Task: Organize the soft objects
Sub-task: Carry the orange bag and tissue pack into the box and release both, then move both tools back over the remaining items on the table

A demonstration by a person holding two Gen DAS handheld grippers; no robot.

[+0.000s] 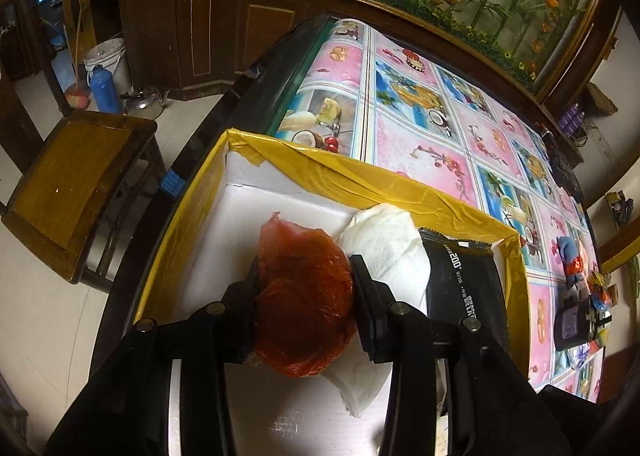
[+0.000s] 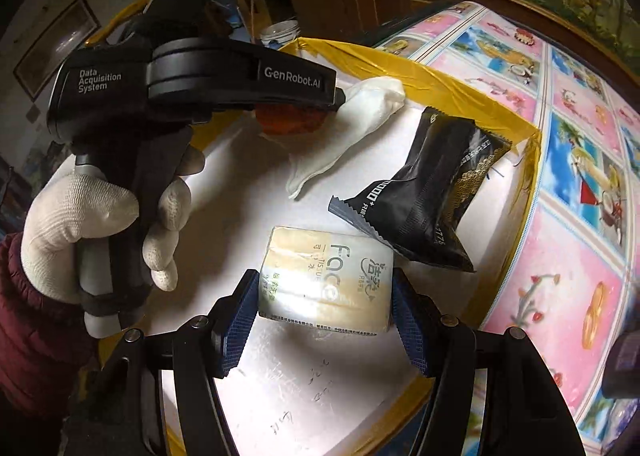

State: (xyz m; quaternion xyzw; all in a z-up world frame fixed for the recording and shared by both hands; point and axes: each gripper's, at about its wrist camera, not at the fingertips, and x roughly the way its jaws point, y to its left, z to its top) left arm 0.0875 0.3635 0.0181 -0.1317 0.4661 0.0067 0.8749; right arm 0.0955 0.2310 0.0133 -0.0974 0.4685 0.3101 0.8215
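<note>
A white foam box (image 1: 256, 199) (image 2: 460, 91) with yellow tape on its rim stands on the table. My left gripper (image 1: 306, 296) is shut on a crumpled red plastic bag (image 1: 304, 292), held over the inside of the box. Beside it lie a white cloth (image 1: 384, 244) (image 2: 360, 107) and a black snack packet (image 1: 460, 280) (image 2: 432, 191). In the right wrist view my right gripper (image 2: 324, 304) is shut on a pack of face tissues (image 2: 324, 280), above the box floor. The red bag (image 2: 288, 119) shows under the left gripper's body (image 2: 200, 79), held by a gloved hand (image 2: 80, 223).
The table carries a pink and blue fruit-print cloth (image 1: 432, 127). Small toys and a dark packet (image 1: 572, 324) lie near its right edge. A wooden chair (image 1: 76, 179) stands left of the table, with a white bucket (image 1: 106, 63), a blue flask and a kettle on the floor beyond.
</note>
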